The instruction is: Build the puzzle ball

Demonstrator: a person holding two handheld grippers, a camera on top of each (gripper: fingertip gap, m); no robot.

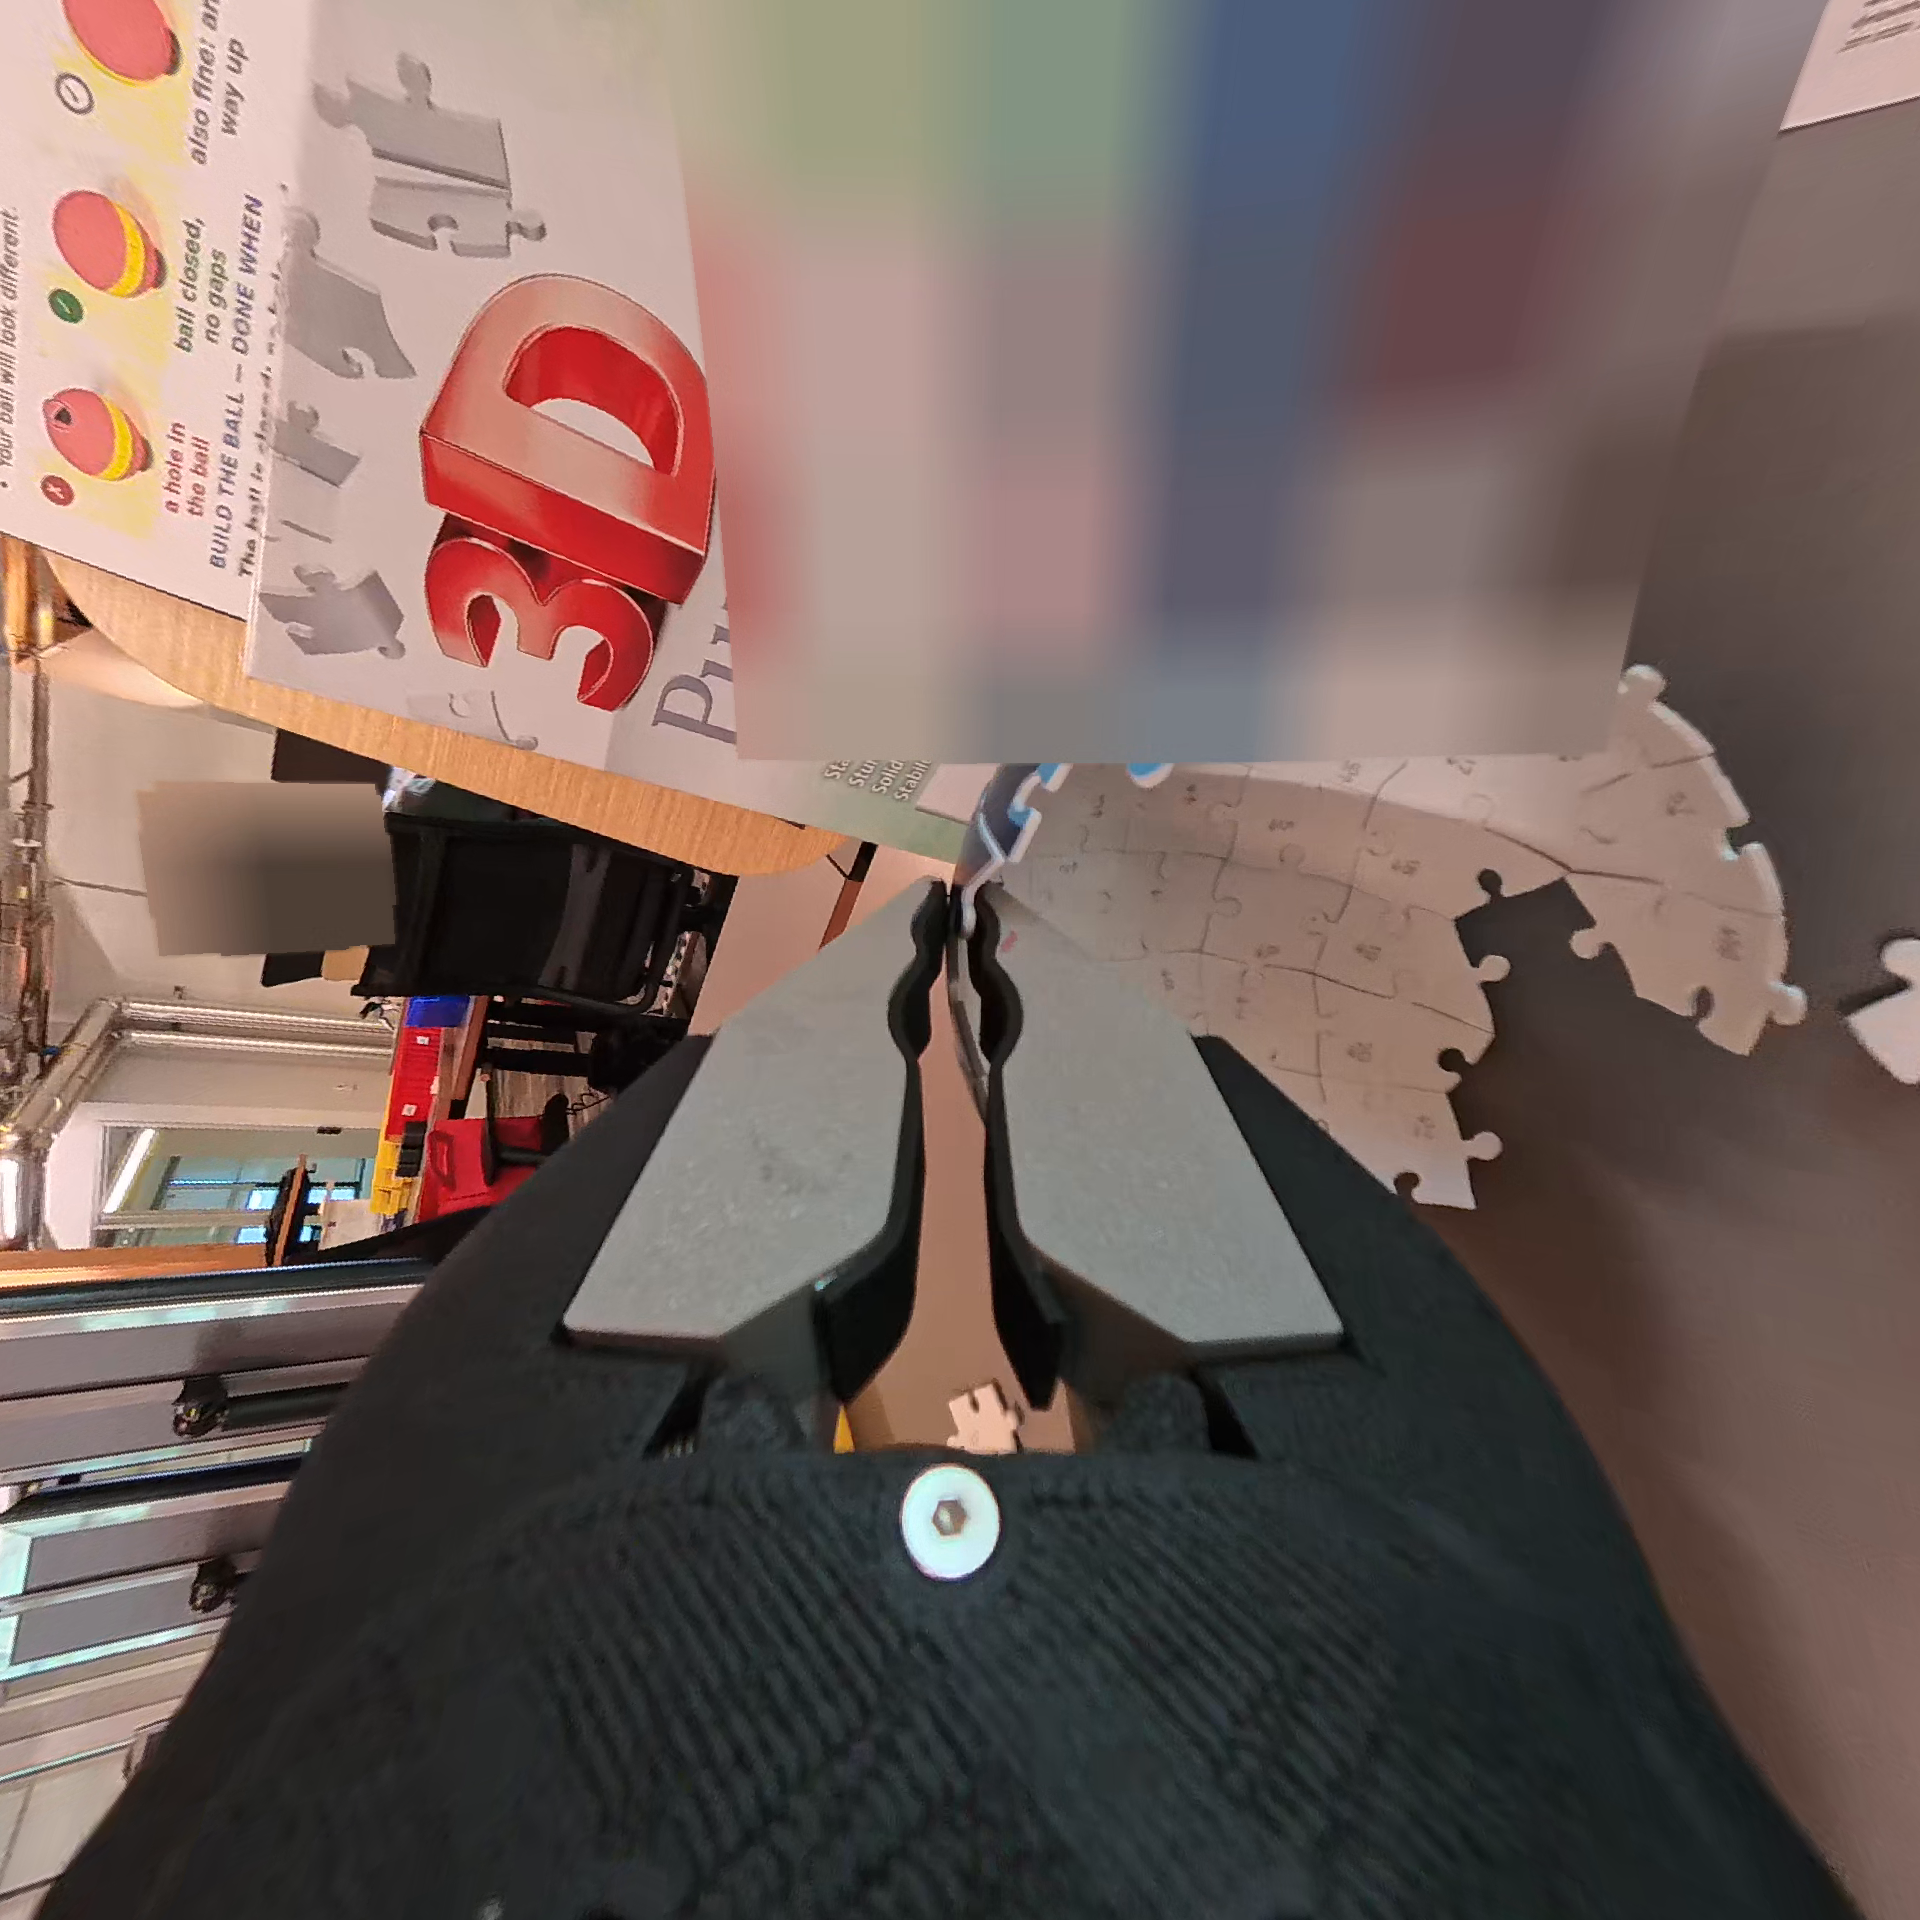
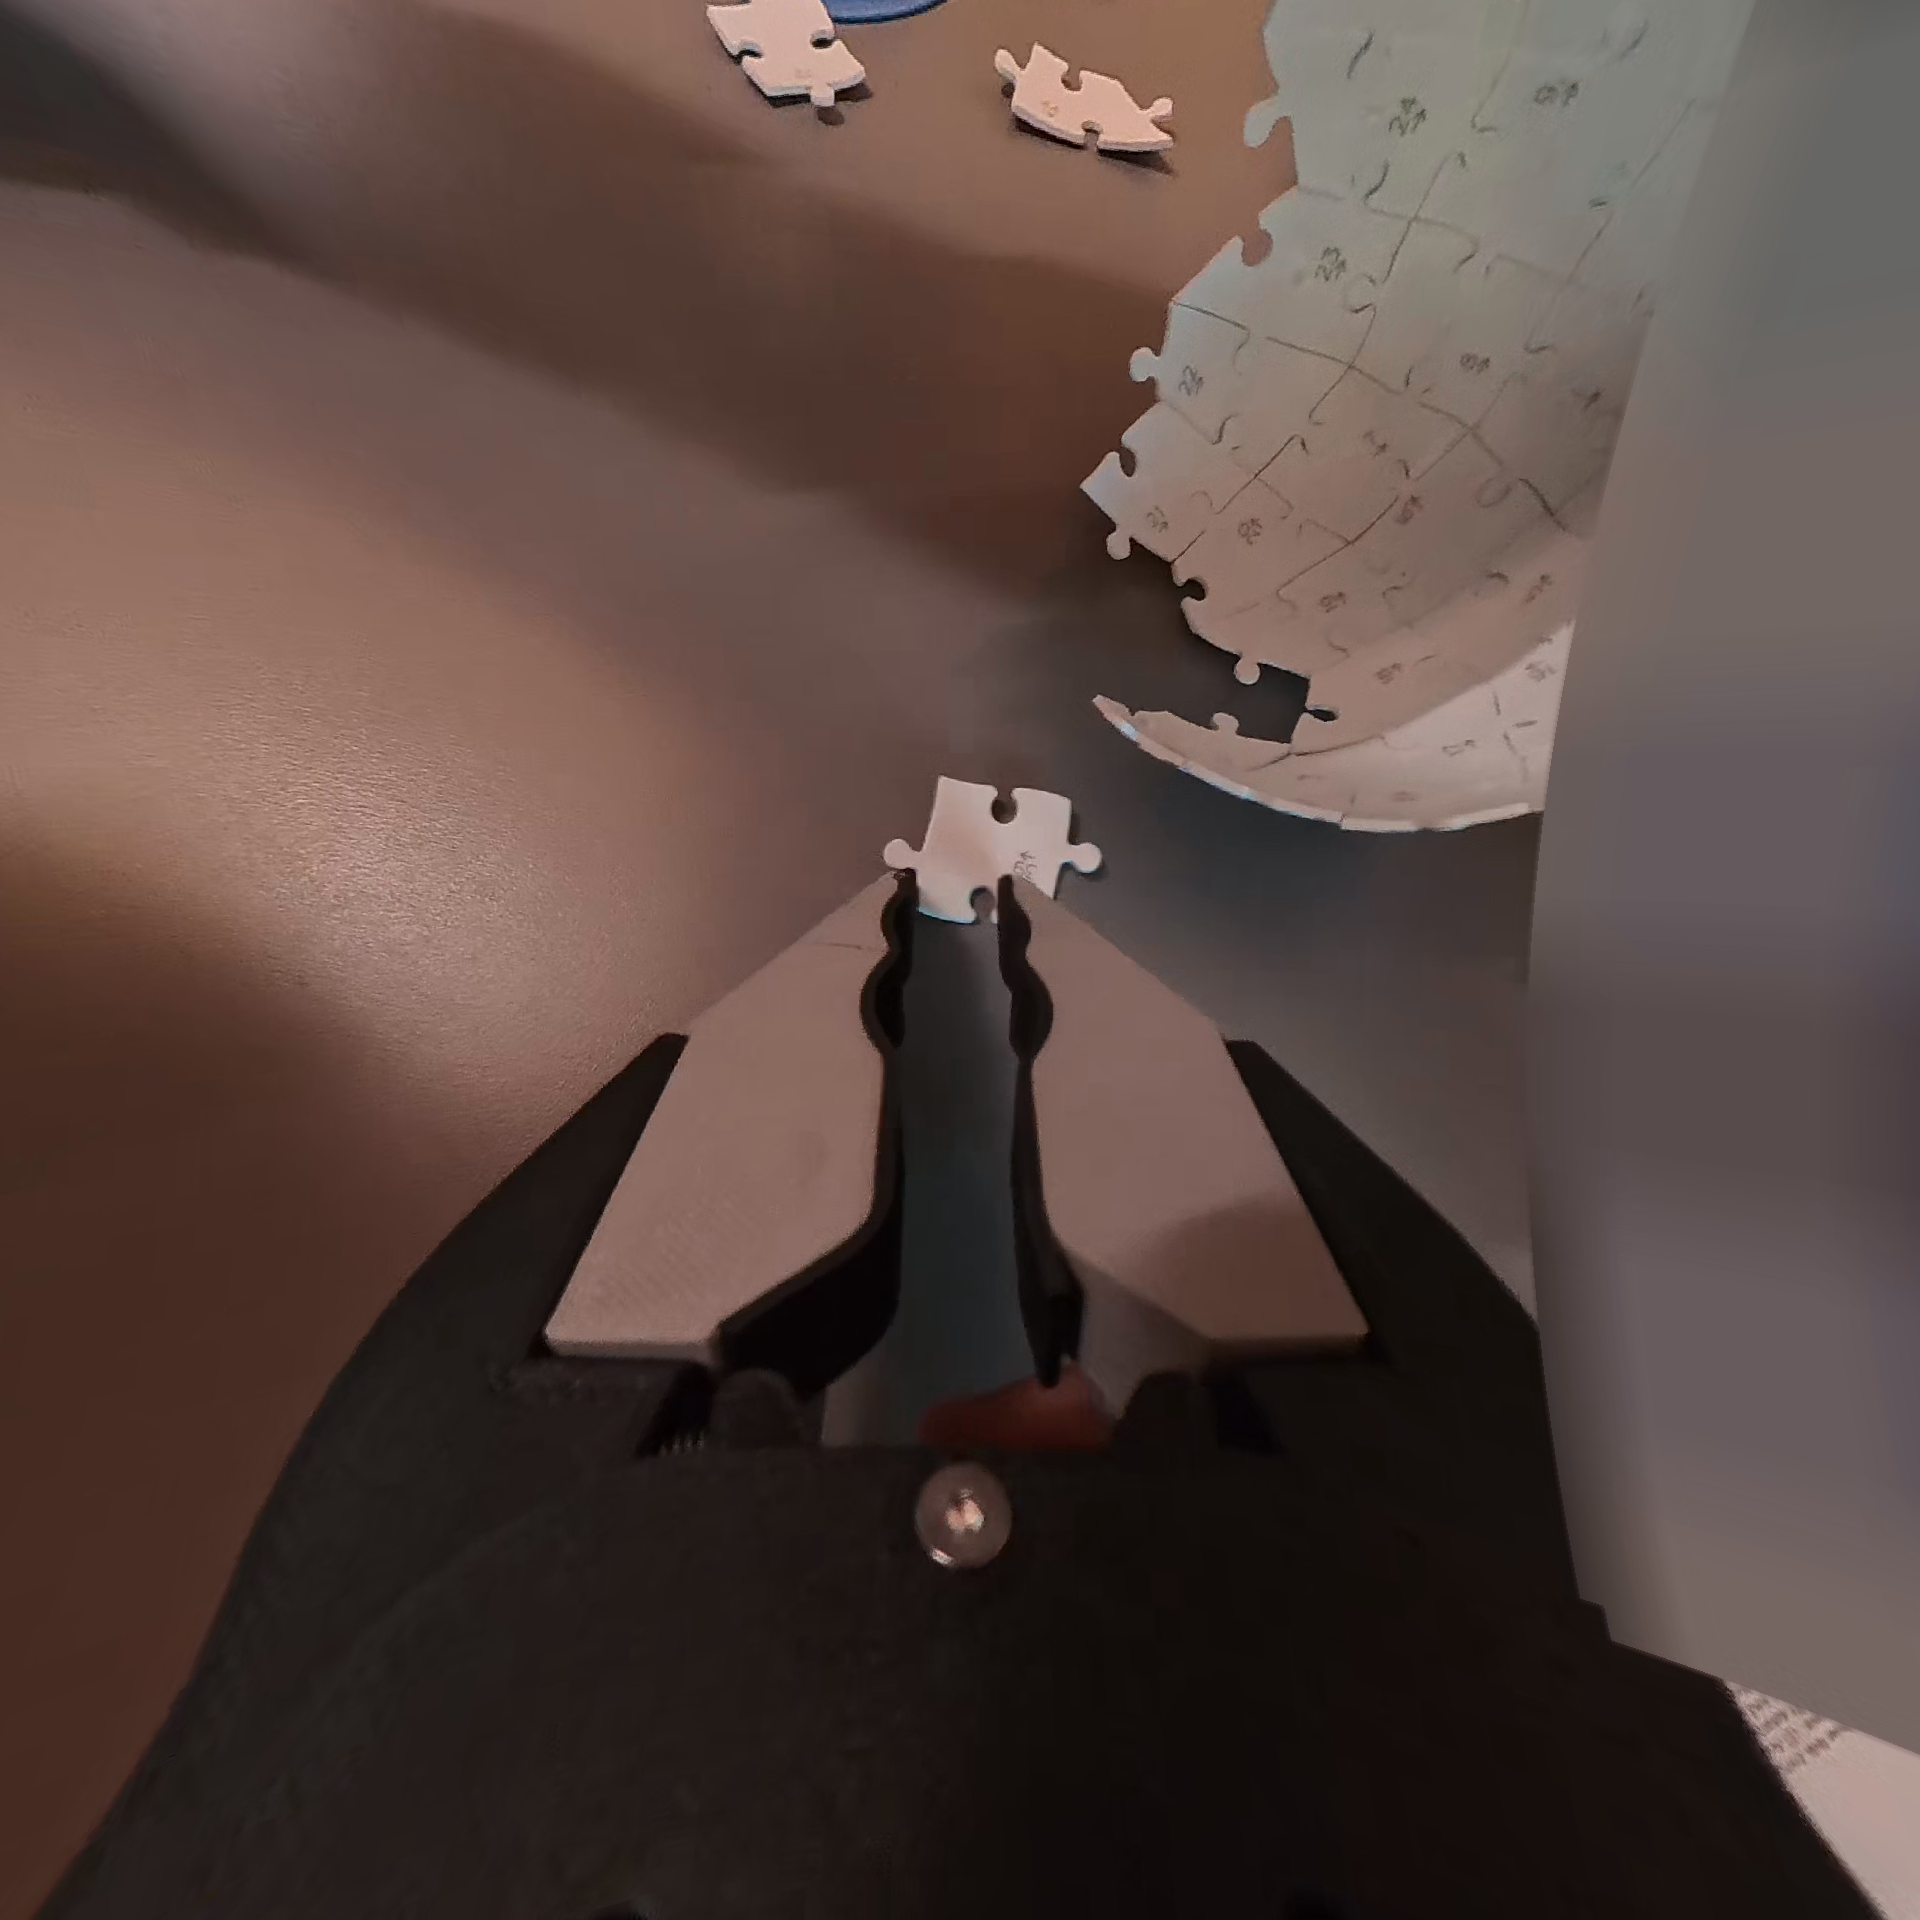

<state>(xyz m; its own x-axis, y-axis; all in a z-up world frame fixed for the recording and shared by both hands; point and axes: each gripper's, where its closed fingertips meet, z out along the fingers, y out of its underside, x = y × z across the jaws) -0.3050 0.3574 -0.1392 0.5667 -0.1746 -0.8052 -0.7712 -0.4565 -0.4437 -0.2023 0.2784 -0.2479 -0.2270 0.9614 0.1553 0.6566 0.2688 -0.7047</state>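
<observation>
The partly built puzzle ball (image 1: 1351, 935) is a curved white shell of numbered pieces with a blue outer edge, and its rim has a notch-shaped gap (image 1: 1527, 925). My left gripper (image 1: 951, 904) is shut on the shell's rim and holds it up. In the right wrist view the shell (image 2: 1403, 468) is at the upper right, with the gap (image 2: 1273, 701) facing my right gripper (image 2: 954, 883). That gripper is shut on a single white puzzle piece (image 2: 987, 847), held a short way below and left of the gap, apart from the shell.
Two loose white pieces (image 2: 790, 47) (image 2: 1086, 99) lie on the dark brown table (image 2: 416, 623) at the far side. The puzzle box (image 1: 540, 468) and an instruction sheet (image 1: 125, 260) lie beyond the shell. Another printed sheet (image 2: 1829, 1808) lies near my right gripper. Spacing between my two grippers at the tips: around 15 cm.
</observation>
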